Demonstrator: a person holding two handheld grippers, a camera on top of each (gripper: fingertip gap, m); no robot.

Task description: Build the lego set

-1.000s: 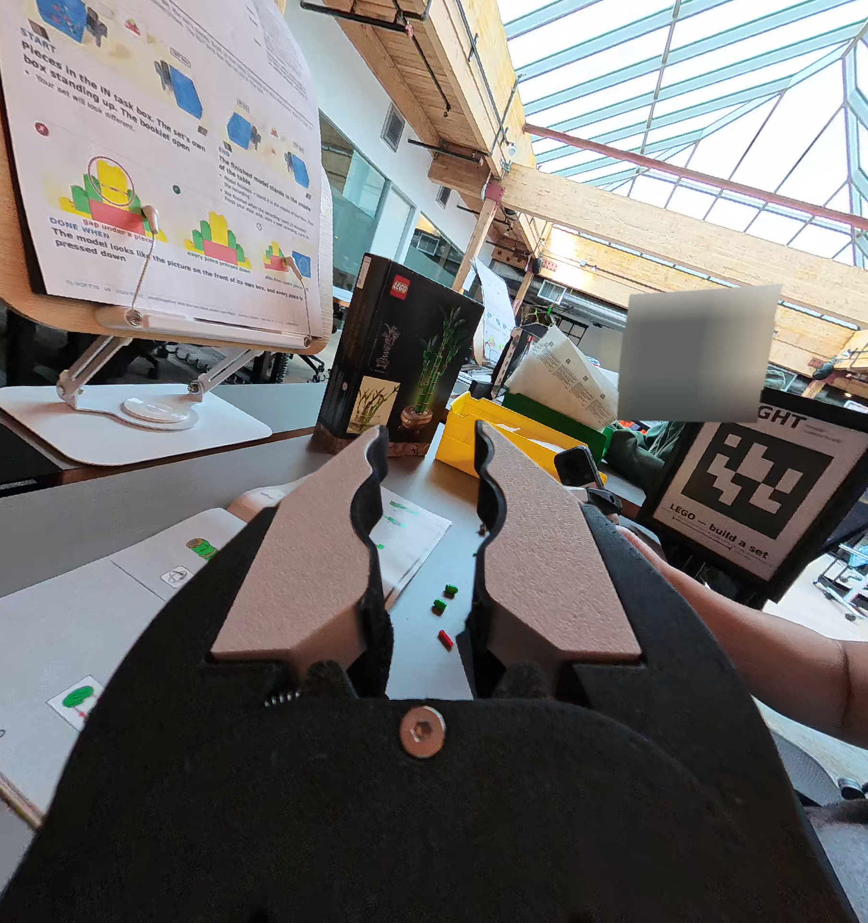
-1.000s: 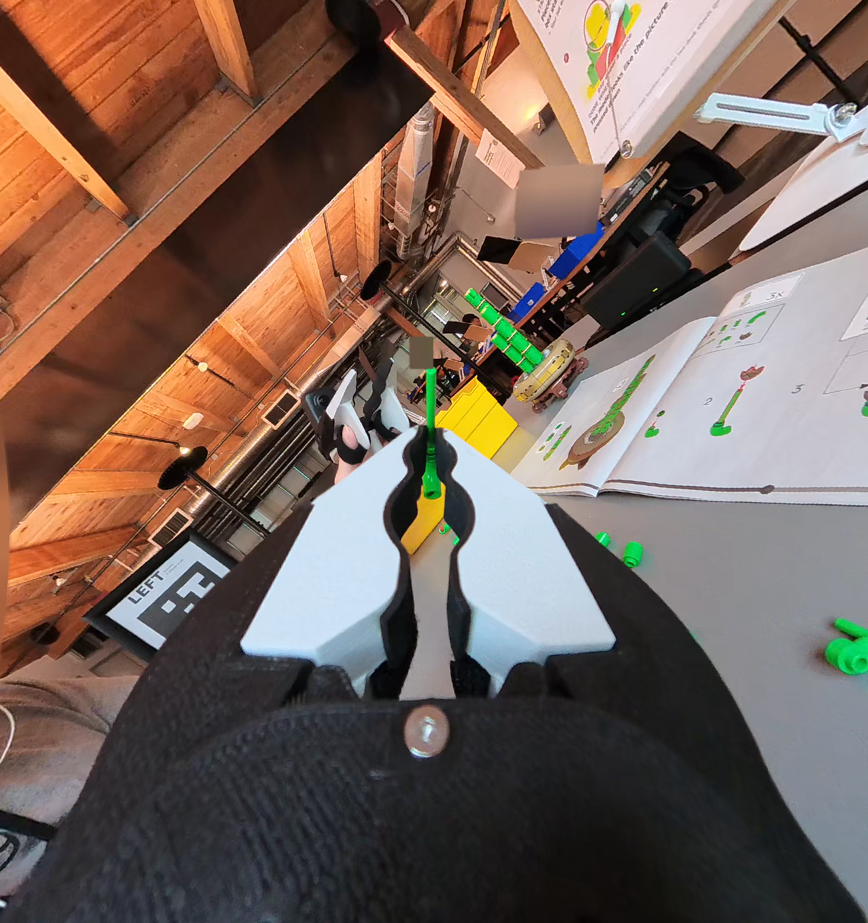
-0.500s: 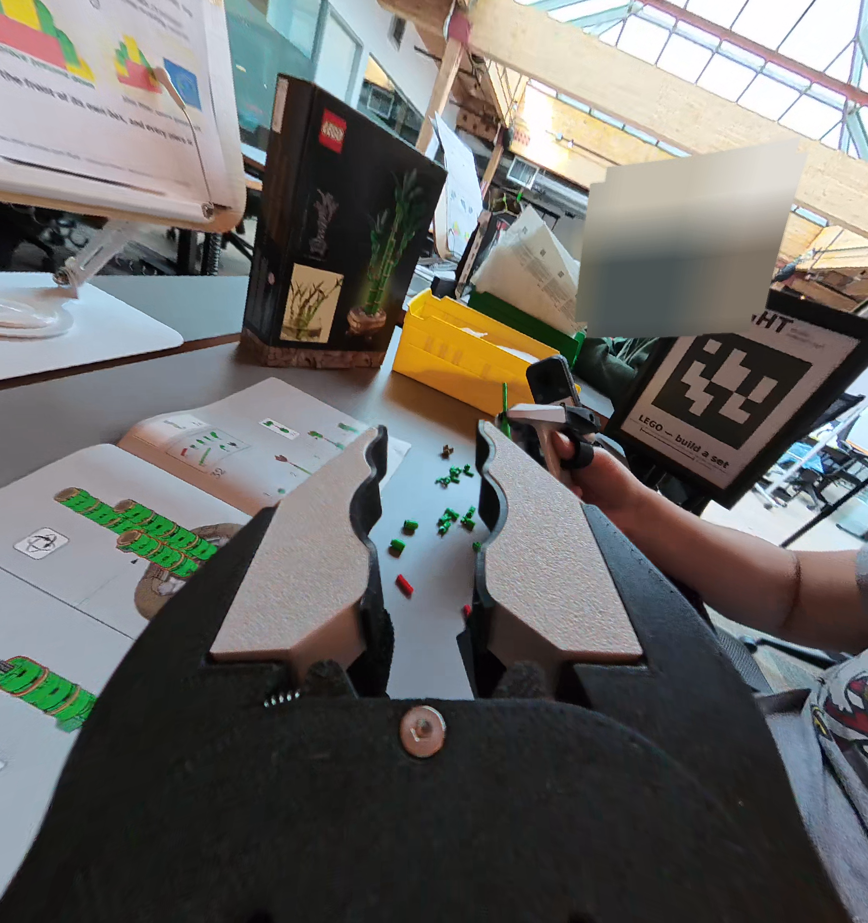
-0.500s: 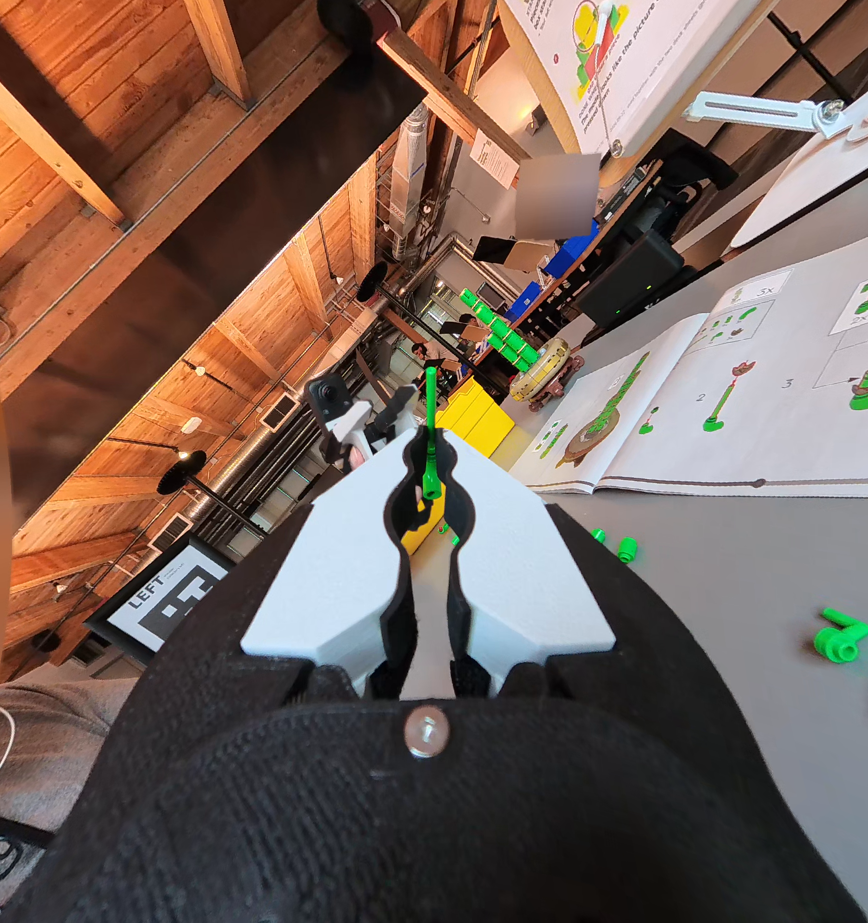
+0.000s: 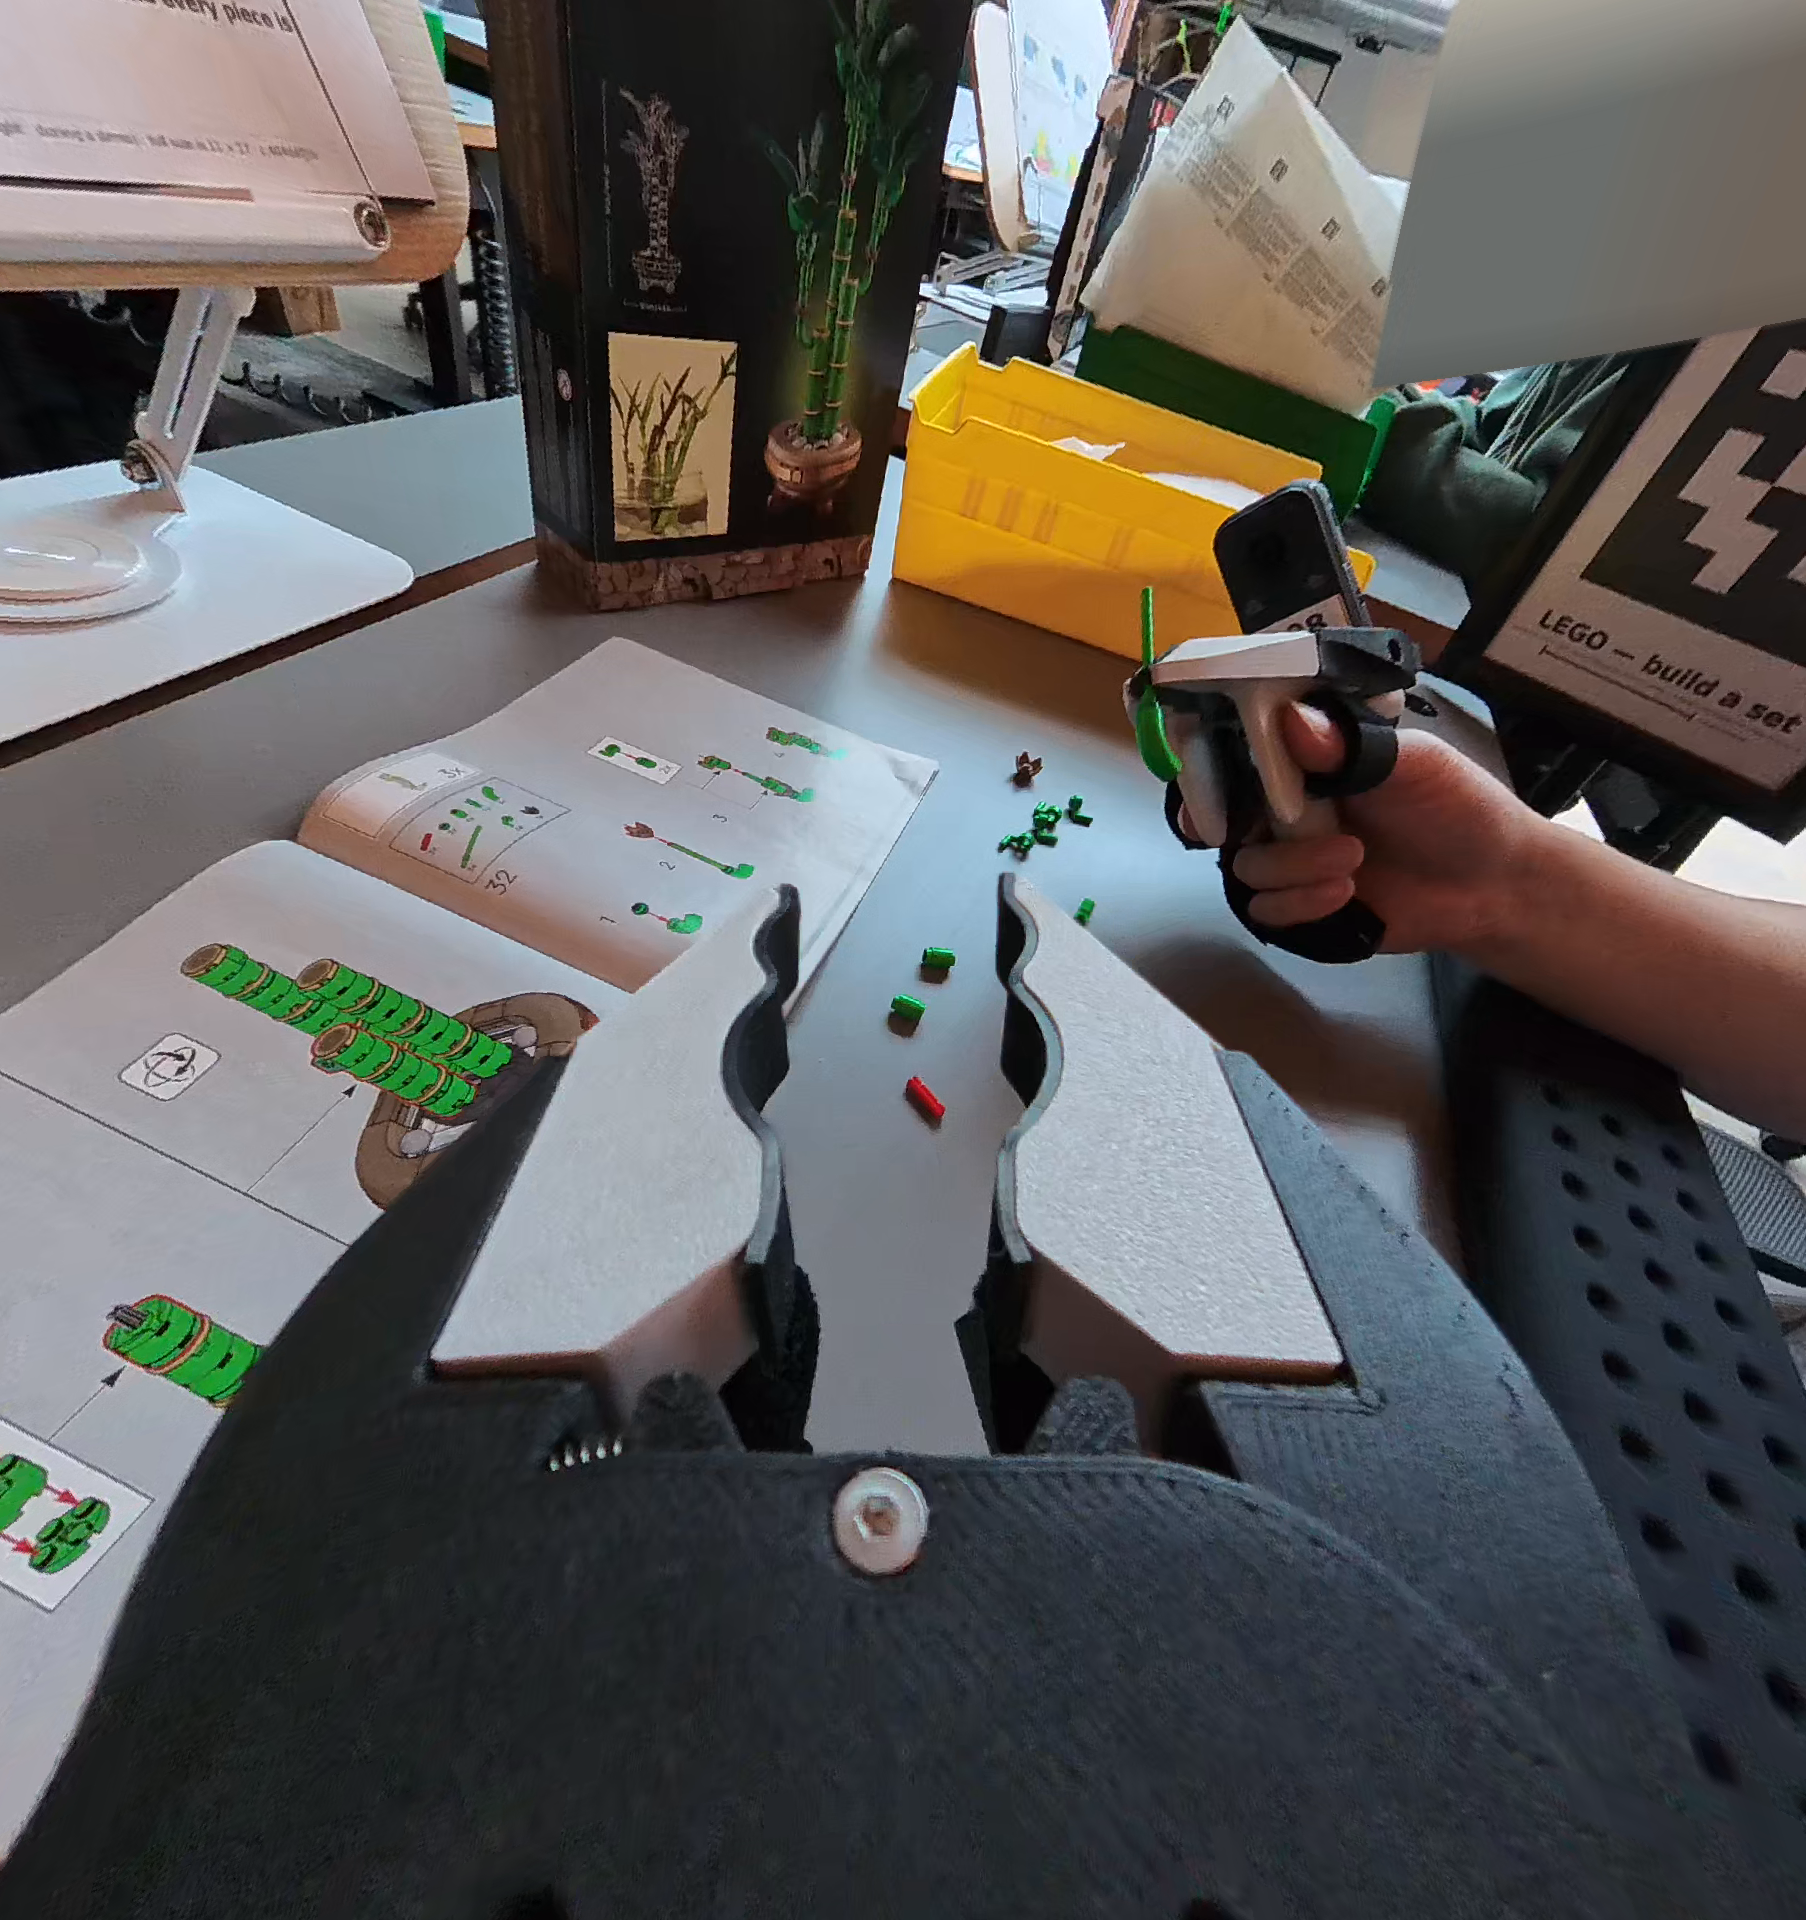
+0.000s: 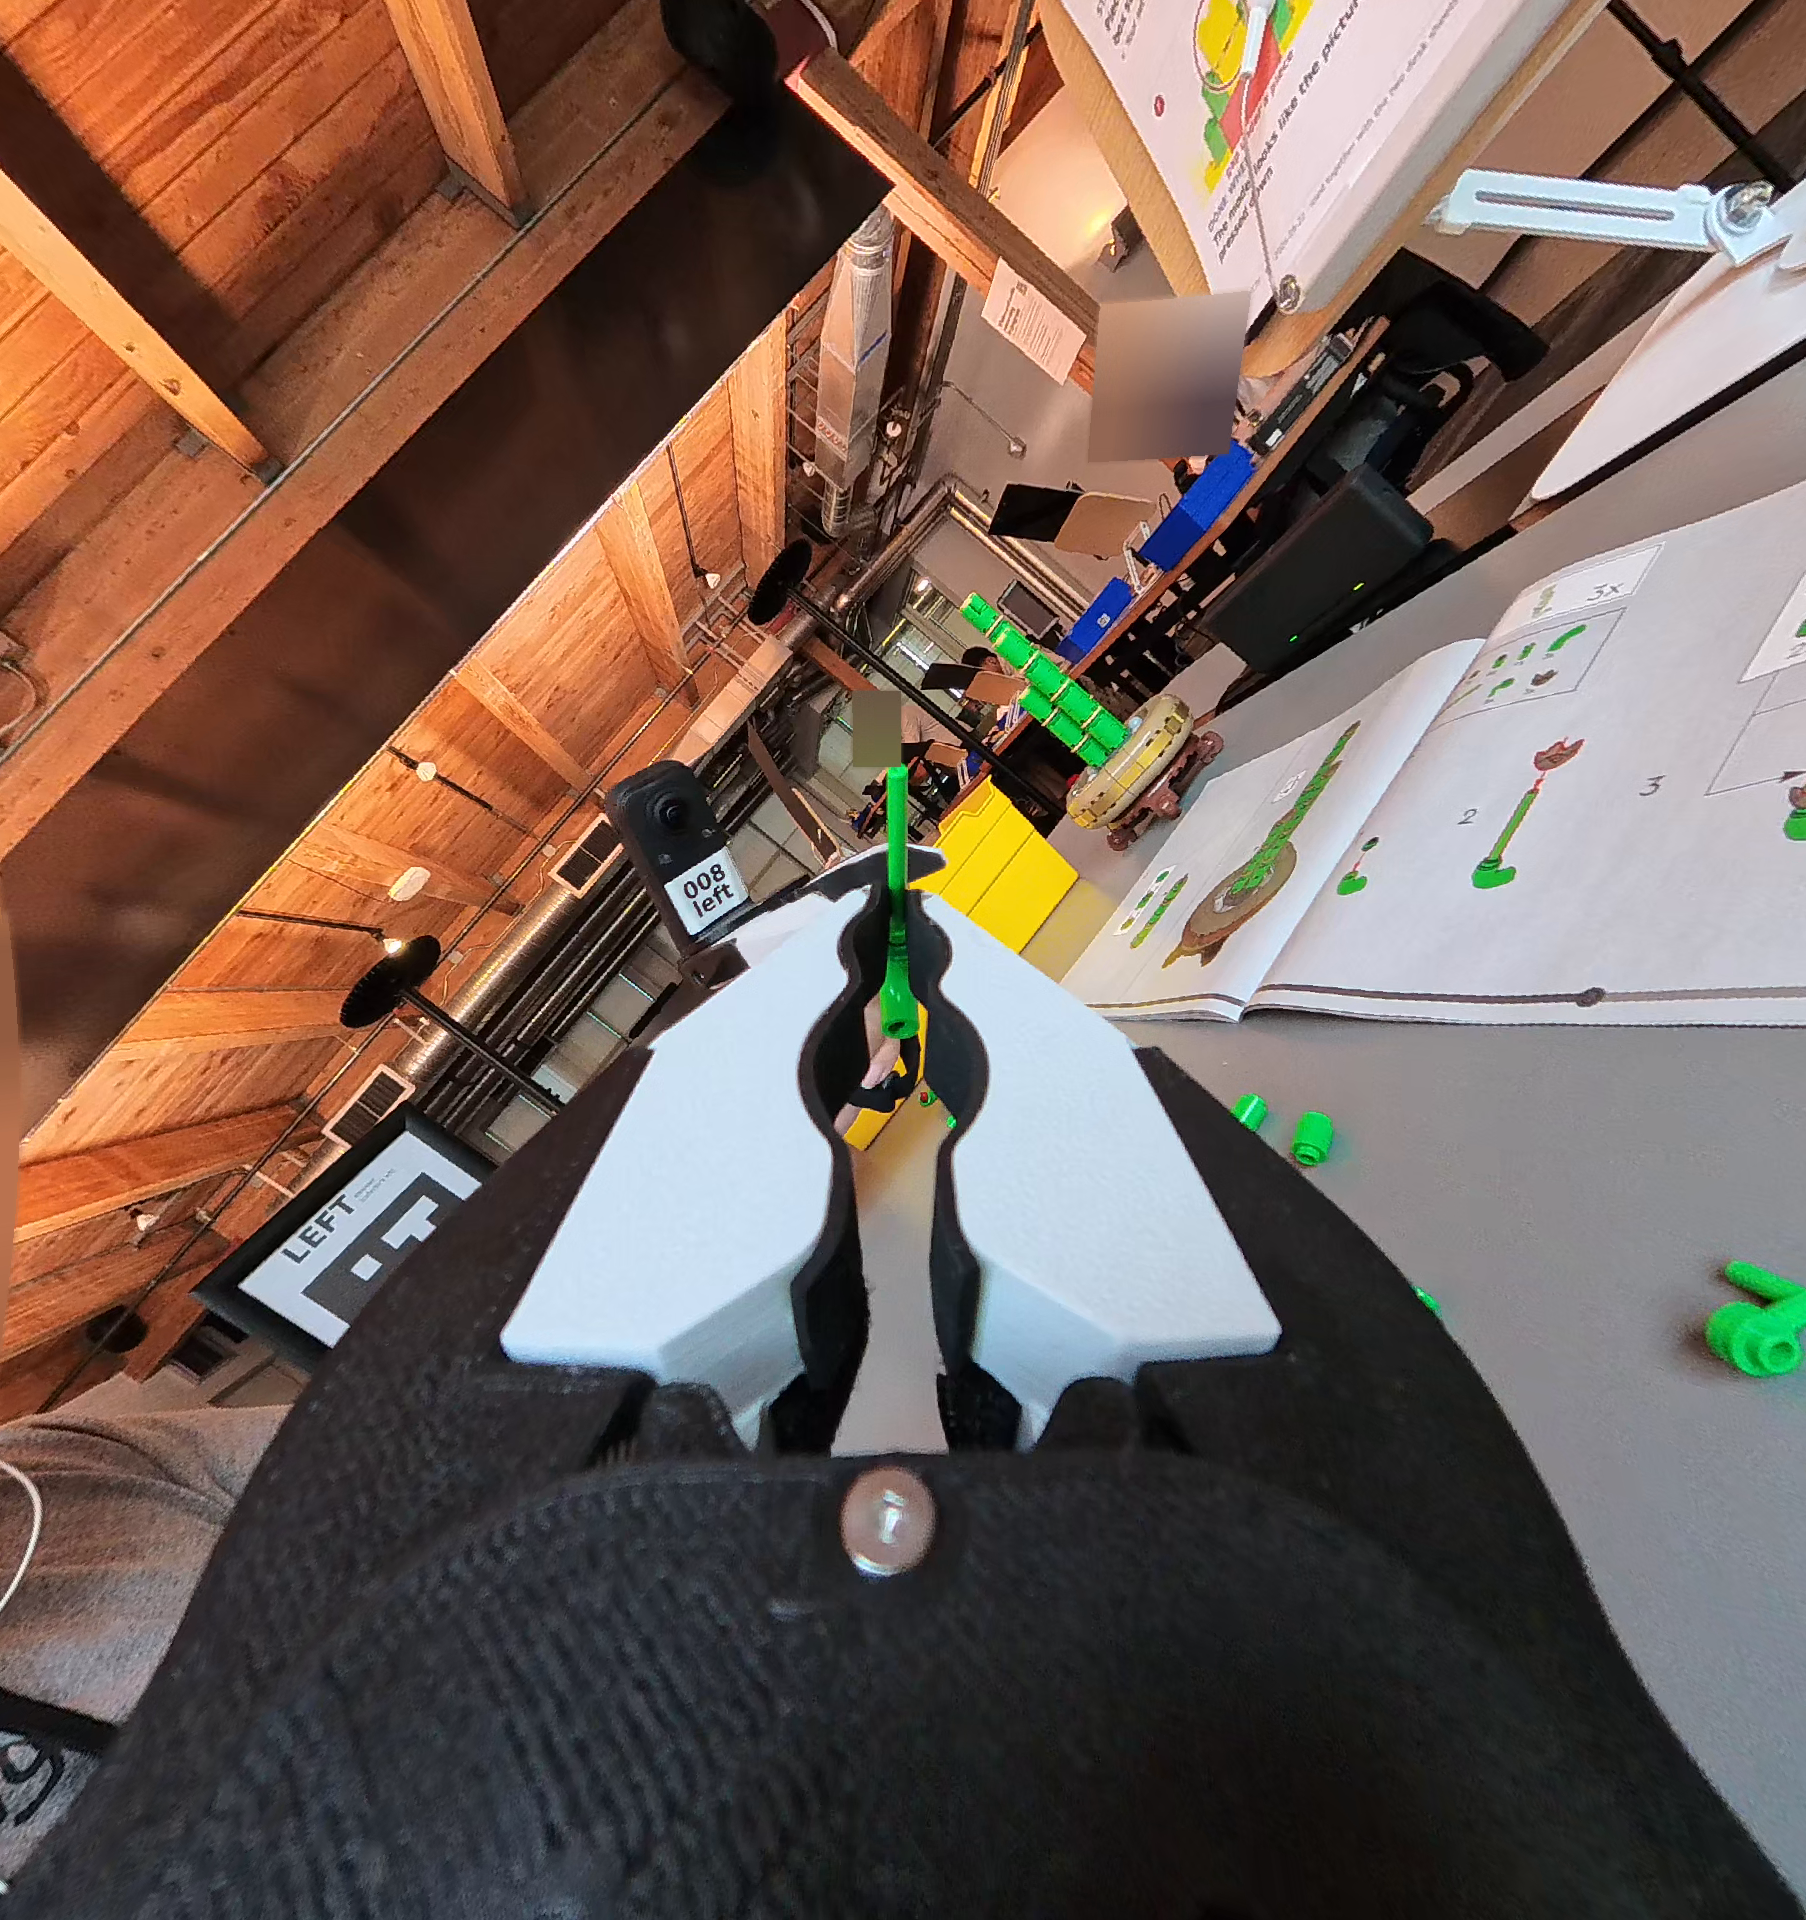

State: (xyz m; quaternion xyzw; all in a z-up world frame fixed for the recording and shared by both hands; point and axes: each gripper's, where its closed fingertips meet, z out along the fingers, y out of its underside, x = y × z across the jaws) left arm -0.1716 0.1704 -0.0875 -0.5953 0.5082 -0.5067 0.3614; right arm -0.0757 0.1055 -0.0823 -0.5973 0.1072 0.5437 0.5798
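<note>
The right tool (image 6: 894, 935) pinches a green rod (image 6: 895, 904); the left tool (image 5: 897, 940) is spread, empty. Loose pieces (image 5: 924, 1098) at twelve o'clock on the table (image 5: 982, 665) suggest much building remains.

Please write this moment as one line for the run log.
left gripper: jaws open, empty, above red piece | right gripper: jaws shut on green stem piece | booklet: open on table

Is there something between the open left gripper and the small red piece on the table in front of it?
Nothing visible. The red piece lies on bare table straight ahead of the open left gripper. Two green pieces lie beyond it, and the booklet is off to the side.
</note>
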